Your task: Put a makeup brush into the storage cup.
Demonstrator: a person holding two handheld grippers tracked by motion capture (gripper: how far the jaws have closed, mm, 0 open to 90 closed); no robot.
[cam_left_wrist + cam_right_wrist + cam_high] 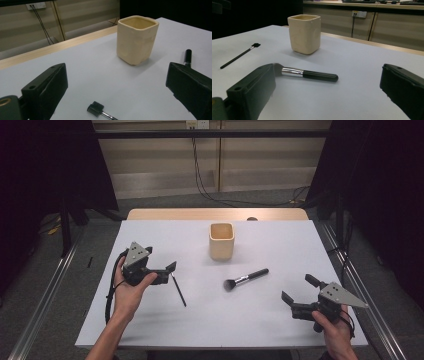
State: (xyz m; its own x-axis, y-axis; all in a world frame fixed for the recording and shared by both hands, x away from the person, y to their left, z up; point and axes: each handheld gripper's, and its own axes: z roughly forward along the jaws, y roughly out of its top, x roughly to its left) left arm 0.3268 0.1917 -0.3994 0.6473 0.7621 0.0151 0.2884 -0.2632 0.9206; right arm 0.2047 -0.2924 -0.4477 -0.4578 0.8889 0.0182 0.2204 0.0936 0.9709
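A cream square cup [221, 241] stands upright at the table's middle back. In front of it lies a makeup brush [246, 279] with a black handle and a silver ferrule. A thin black brush [178, 290] rests to the left. My left gripper [169, 273] is open just beside the thin brush's upper end, holding nothing. The left gripper view has the thin brush's head [95, 108] low between the jaws and the cup [137, 40] ahead. My right gripper [299, 289] is open at the front right, apart from the makeup brush [312, 73], whose bristles its left jaw hides.
The white table top [280, 245] has a wooden strip [215, 214] along its far edge. Dark curtains flank the table and cables hang down the back wall. Metal rails run along the floor on both sides.
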